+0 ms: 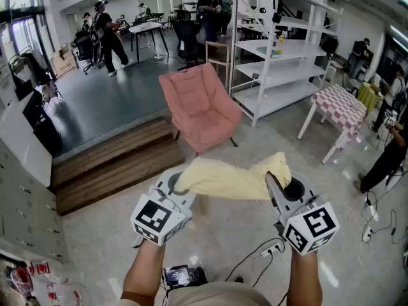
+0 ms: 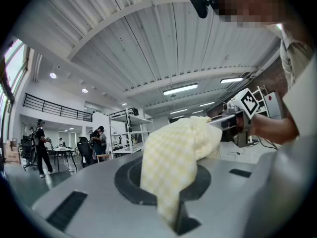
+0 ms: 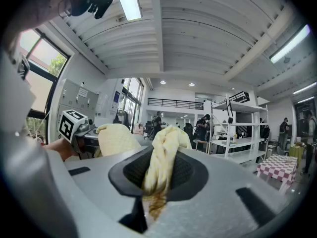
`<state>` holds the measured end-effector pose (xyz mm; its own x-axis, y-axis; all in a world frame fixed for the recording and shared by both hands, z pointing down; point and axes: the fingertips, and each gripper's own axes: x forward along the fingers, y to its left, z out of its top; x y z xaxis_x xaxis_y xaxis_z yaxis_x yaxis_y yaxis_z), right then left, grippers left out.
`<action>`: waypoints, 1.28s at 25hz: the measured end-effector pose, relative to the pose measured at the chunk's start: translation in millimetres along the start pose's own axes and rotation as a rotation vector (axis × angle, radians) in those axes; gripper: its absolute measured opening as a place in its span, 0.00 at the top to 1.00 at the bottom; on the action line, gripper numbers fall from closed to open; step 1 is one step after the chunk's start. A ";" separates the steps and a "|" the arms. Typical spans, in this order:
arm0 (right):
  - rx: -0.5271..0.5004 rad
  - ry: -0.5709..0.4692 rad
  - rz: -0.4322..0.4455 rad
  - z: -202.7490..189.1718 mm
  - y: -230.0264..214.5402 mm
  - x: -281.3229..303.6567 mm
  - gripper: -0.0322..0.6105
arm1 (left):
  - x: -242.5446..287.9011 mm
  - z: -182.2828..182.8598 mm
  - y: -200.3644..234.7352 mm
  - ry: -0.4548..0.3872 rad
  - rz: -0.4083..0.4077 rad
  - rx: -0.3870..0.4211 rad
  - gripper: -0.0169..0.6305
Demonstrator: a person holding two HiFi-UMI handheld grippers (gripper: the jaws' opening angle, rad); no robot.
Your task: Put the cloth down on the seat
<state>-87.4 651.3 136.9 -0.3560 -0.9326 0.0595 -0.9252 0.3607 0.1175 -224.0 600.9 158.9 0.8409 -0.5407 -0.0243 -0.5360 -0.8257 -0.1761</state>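
Observation:
A pale yellow checked cloth (image 1: 233, 177) hangs stretched between my two grippers in front of me. My left gripper (image 1: 177, 185) is shut on the cloth's left end (image 2: 171, 175), which bunches up out of its jaws. My right gripper (image 1: 275, 178) is shut on the right end (image 3: 159, 167), a twisted fold rising from between its jaws. The seat is a pink padded chair (image 1: 199, 104) standing on the floor ahead, beyond the cloth and a little left of centre. Both grippers are held well short of it.
A wooden step (image 1: 111, 164) runs along the left, up to a grey floor. White metal shelving (image 1: 280, 56) stands right of the chair, and a table with a checked cover (image 1: 341, 110) is at the far right. Cables (image 1: 268, 254) lie near my feet. People stand at the back and right.

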 end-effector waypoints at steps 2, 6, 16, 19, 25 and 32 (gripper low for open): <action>0.000 0.002 -0.003 0.8 -0.1 7.3 0.86 | 1.5 -2.3 7.9 0.001 0.000 -0.001 0.91; 0.000 0.008 -0.009 -0.1 0.5 22.6 0.86 | 5.1 -6.0 22.4 0.002 -0.006 -0.002 0.91; -0.001 0.020 -0.040 -4.4 13.7 70.7 0.86 | 4.6 -22.2 70.7 -0.001 -0.030 -0.016 0.91; 0.003 0.013 -0.053 -5.5 16.6 81.5 0.86 | 4.1 -28.6 81.8 -0.008 -0.036 -0.017 0.91; 0.041 -0.002 -0.048 -5.4 15.5 104.8 0.86 | 5.2 -35.4 102.5 -0.009 -0.024 -0.030 0.91; 0.067 -0.017 -0.008 -7.0 -2.1 139.7 0.86 | 19.9 -44.1 128.4 0.021 0.021 -0.031 0.91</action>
<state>-134.3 520.4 151.9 -0.3498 -0.9359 0.0414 -0.9347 0.3517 0.0514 -279.4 477.1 179.3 0.8279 -0.5609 -0.0074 -0.5559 -0.8186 -0.1448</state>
